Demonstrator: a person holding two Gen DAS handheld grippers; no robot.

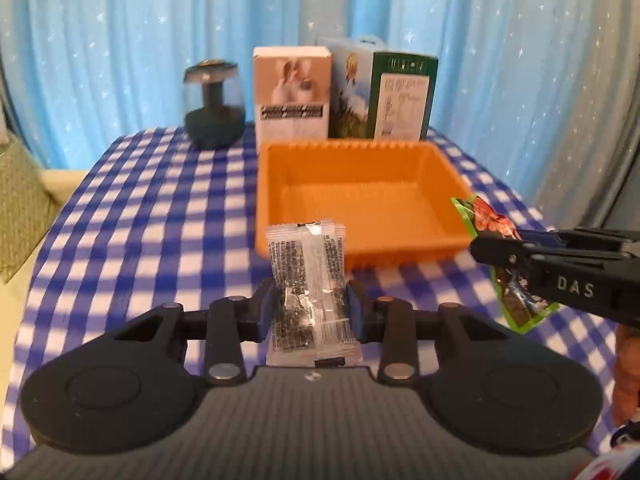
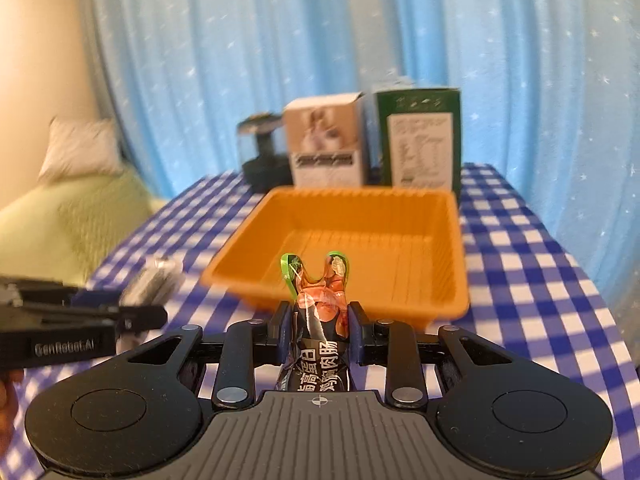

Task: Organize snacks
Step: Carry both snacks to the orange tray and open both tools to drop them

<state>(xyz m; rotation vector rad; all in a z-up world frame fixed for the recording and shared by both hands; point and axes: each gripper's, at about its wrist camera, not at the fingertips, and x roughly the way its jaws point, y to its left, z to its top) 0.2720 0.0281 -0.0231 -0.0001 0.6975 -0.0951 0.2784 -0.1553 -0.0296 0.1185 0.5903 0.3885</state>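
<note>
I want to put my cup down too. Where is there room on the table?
The checkered cloth left of the orange tray is bare, up to the dark jar. The tray's inside is empty. It is crowded behind the tray, where two boxes stand, and in front, where both grippers hold snack packets.

The right gripper (image 1: 486,250) carries the white letters "DAS" on its side in the left wrist view. The left gripper (image 2: 160,314) carries "GenRobot.AI" in the right wrist view. The green-edged pouch (image 2: 318,320) shows white Chinese characters, upside down, including "肉肠"; print on the clear packet (image 1: 308,280) and the boxes (image 1: 292,94) is too blurred to read.
</note>
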